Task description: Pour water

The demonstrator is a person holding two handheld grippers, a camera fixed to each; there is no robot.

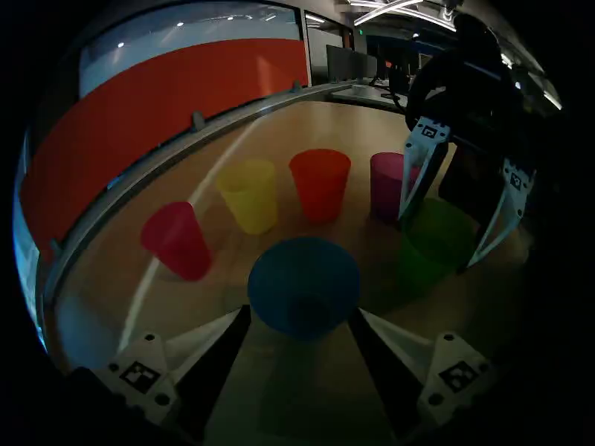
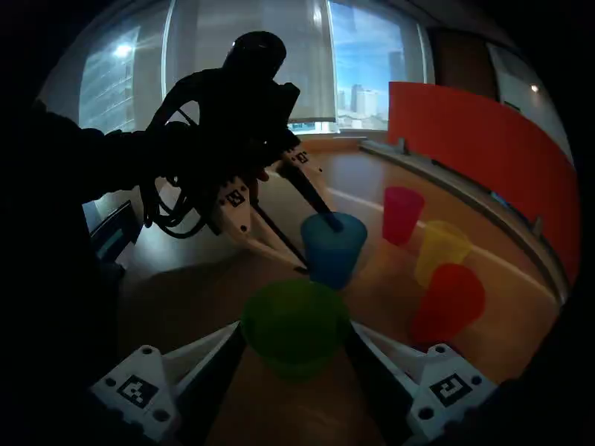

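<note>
Red cup point(image 1: 177, 239) at nine o'clock, yellow cup point(image 1: 249, 195) at ten. The left gripper point(image 1: 300, 312) pinches the blue cup point(image 1: 303, 282) at six. Orange cup point(image 1: 320, 184) at twelve, magenta cup point(image 1: 383, 182) at two. The right gripper point(image 1: 435, 244) clamps the green cup point(image 1: 440, 232) at three.

A pink cup point(image 1: 177, 239), yellow cup point(image 1: 250, 195), orange cup point(image 1: 320, 183) and purple cup point(image 1: 387, 186) stand in an arc with narrow gaps, behind the blue cup point(image 1: 303, 286) and green cup point(image 1: 435, 241). Bare table point(image 1: 297, 126) lies beyond them.
</note>
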